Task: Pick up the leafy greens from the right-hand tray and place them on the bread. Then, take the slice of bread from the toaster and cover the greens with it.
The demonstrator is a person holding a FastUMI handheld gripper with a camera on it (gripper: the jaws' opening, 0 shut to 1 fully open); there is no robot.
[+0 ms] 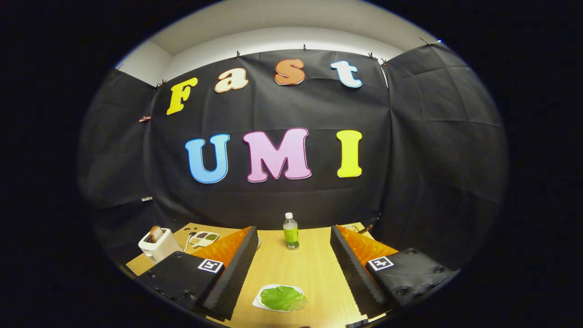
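While my fingers (pixel 291 273) stand wide apart with nothing held between them, I hang above the wooden table (pixel 314 269), looking along it toward the far wall. The greens (pixel 283 298) lie on a small white tray (pixel 259 302) on the near part of the table, down between my two fingers and touching neither. Beyond the tray, farther along the table and about midway between my fingertips, a clear bottle (pixel 290 231) with a white cap and a green label stands upright. Off to the far left, past my left finger, a white toaster (pixel 159 245) sits near the table's edge with a browned slice of bread (pixel 156 233) sticking up out of its slot. Just right of the toaster, a cord runs across the table, and beside it lies a white dish (pixel 204 238) with several compartments holding bits of food too small to tell apart. My left finger hides part of something pale and round on the table behind it; I cannot tell what it is.
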